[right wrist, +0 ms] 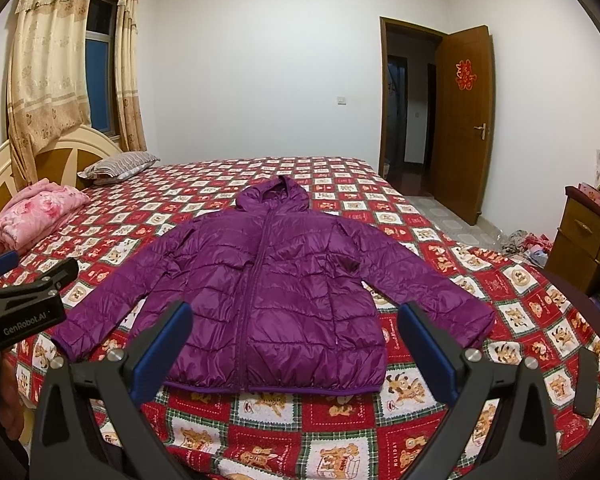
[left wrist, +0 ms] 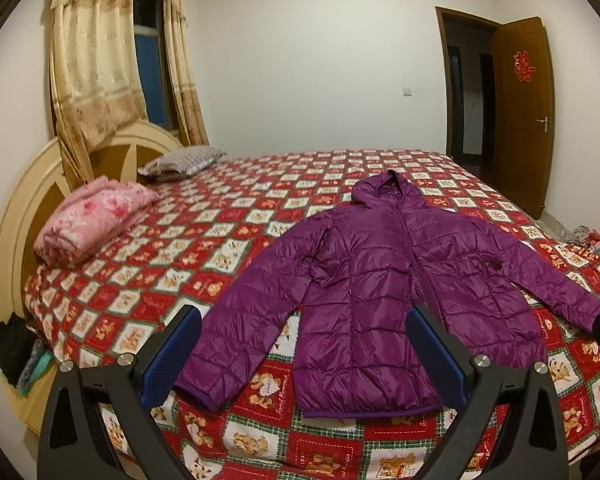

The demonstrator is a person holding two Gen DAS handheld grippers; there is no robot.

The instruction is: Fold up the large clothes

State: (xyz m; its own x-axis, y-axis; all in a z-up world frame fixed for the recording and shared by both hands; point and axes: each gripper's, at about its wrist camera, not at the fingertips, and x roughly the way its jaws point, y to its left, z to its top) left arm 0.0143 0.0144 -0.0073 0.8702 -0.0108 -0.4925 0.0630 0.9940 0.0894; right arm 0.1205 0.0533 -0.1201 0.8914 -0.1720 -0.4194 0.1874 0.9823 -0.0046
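Note:
A purple hooded puffer jacket (left wrist: 384, 280) lies flat and zipped on the bed, hood toward the far side, both sleeves spread out. It also shows in the right wrist view (right wrist: 276, 292). My left gripper (left wrist: 304, 352) is open and empty, held above the bed's near edge in front of the jacket's hem and left sleeve. My right gripper (right wrist: 296, 348) is open and empty, held in front of the hem. The left gripper's body also shows at the left edge of the right wrist view (right wrist: 20, 304).
The bed has a red teddy-bear patterned quilt (right wrist: 300, 420). A folded pink blanket (left wrist: 96, 220) and a striped pillow (left wrist: 180, 162) lie by the headboard. A wooden dresser (right wrist: 588, 240) stands at right. An open door (right wrist: 460, 120) is at the back.

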